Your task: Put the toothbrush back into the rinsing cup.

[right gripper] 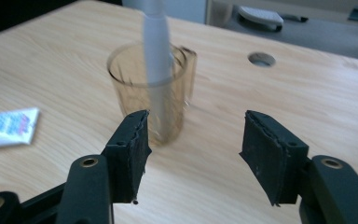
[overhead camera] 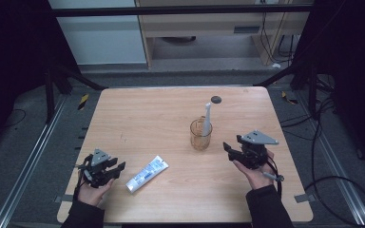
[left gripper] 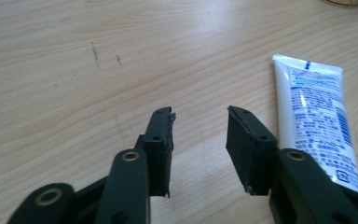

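Tube (overhead camera: 147, 174): lies flat on the bench (overhead camera: 138, 118), just right of the left tongs (overhead camera: 115, 169); print unreadable.
Cup (overhead camera: 201, 134): amber, mid-bench, holds a toothbrush (overhead camera: 206, 118), blurred in the right gripper view.
Left tongs: wide, empty.
Right tongs (overhead camera: 228, 148): wide, empty, near cup.

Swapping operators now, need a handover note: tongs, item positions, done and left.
Left tongs: open, empty, low over the near left of the light wooden table.
Right tongs: open, empty, facing the amber see-through plastic cup.
White and blue toothpaste tube lies flat just right of the left tongs, untouched.
White toothbrush stands leaning in the cup.
Done: nothing gripped yet.
Left: probably grasping the tube and the toothbrush or cup.
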